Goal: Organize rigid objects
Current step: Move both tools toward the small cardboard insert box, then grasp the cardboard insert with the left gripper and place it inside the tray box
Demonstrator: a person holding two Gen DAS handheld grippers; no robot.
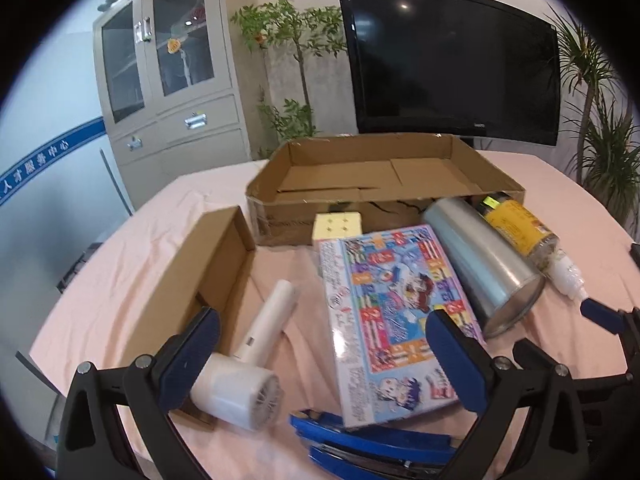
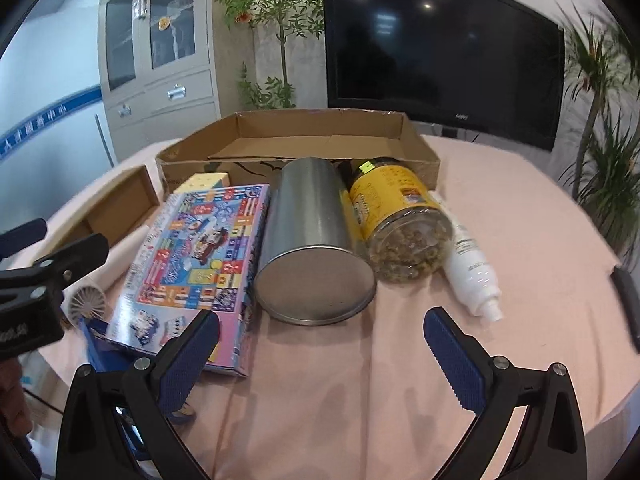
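Probably rigid, slick: metal can (image 2: 316, 248) lying sideways; best gripped across body. Both grippers (image 1: 324, 344) (image 2: 322, 344) spread wide, empty.

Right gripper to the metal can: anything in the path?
Nothing visible. The right gripper is open, with only bare pink tablecloth between its fingers and the metal can, which lies on its side. The colourful box and the yellow-label jar flank the can closely.

Pink cloth (image 2: 500, 208); brown boxes (image 1: 360, 178). Silver tin (image 2: 308, 232), yellow-labelled jar (image 2: 394, 200), white bottle (image 2: 472, 268), white dryer (image 1: 248, 364). Multicoloured game box (image 1: 392, 308), blue stapler (image 1: 360, 444), pale yellow cube (image 1: 336, 226).
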